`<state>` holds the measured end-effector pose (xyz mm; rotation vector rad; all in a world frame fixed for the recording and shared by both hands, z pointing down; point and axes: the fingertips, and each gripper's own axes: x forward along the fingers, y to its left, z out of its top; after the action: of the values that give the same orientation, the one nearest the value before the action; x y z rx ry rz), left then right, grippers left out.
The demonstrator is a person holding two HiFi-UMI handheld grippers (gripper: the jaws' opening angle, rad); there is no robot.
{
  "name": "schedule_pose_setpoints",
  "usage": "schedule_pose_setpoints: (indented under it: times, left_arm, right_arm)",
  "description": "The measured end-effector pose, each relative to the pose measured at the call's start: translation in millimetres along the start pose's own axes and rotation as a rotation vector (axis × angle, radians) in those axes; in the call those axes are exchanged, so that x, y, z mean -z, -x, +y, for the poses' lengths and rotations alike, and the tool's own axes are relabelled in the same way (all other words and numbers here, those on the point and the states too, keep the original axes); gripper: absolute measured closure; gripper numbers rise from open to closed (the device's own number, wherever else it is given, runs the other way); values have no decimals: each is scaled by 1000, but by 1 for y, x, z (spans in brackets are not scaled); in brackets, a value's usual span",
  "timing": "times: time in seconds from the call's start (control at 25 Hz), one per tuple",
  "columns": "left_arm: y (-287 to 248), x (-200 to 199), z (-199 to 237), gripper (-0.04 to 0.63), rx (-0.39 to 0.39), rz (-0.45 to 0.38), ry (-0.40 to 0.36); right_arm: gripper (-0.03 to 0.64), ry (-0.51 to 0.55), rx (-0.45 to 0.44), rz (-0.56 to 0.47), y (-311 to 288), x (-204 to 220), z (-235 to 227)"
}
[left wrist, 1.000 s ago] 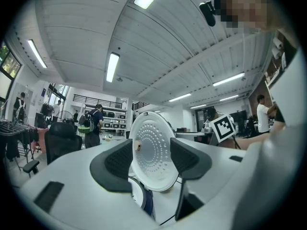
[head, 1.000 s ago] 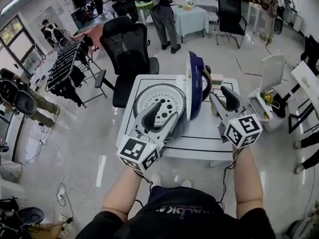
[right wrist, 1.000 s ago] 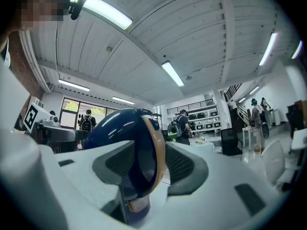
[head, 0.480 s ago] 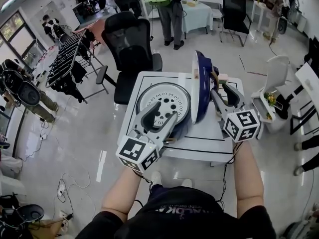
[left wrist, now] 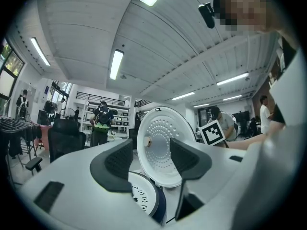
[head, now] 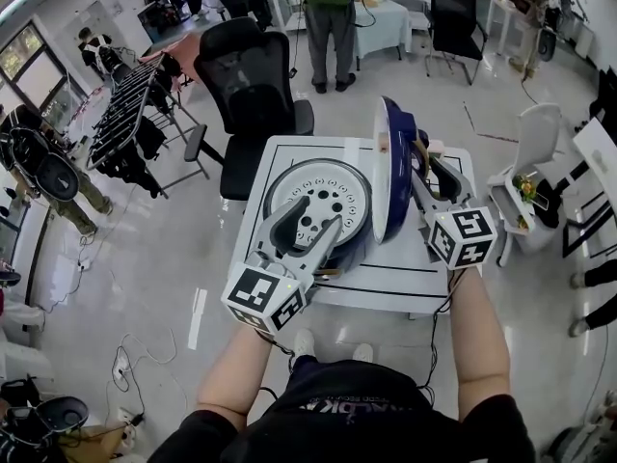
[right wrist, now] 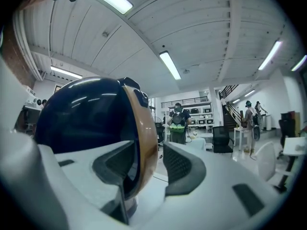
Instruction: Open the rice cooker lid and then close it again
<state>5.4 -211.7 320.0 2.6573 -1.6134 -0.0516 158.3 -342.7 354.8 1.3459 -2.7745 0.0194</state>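
Lid [head: 388, 167]: stood fully open, near upright along the right edge of the rice cooker [head: 313, 210]. White perforated inner face was toward my left hand, blue dome toward my right.
Cooker spot: sat on the small white table [head: 405, 268] straight ahead of me, so both hands could come at it level.
Right gripper [right wrist: 149, 169]: sat on the dome side of the lid, jaws apart, with the lid's tan rim [right wrist: 144, 138] standing between them. The right pad was clear of the rim. The left pad was close to the dome, and I couldn't resolve contact. I read it as straddling, not clamped.
Why there: the outer face is the side to push from to bring the lid down. With the rim between the fingers, the lid couldn't slide off sideways.
Left gripper [left wrist: 151, 159]: jaws wide, nothing held. It hovered low over the open body, facing the inner face of the lid.
Why there: my guess was standby, to steady the body or meet the lid as it came over.
Stage: the opening half looked done and the closing half hadn't begun.
Risk: my left fingers sat in the lid's path and had to clear out first.
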Motion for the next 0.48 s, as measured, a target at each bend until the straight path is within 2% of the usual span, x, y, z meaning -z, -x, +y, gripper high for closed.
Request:
schedule_pose_setpoints:
  times: [0.32, 0.48]
  left_arm:
    - [3, 0, 10, 359, -3, 6, -3]
    - [4, -1, 15, 359, -5, 7, -5]
  right_arm:
    - [435, 8, 25, 6, -9, 3, 0]
    - [477, 6, 44, 13, -12, 4, 0]
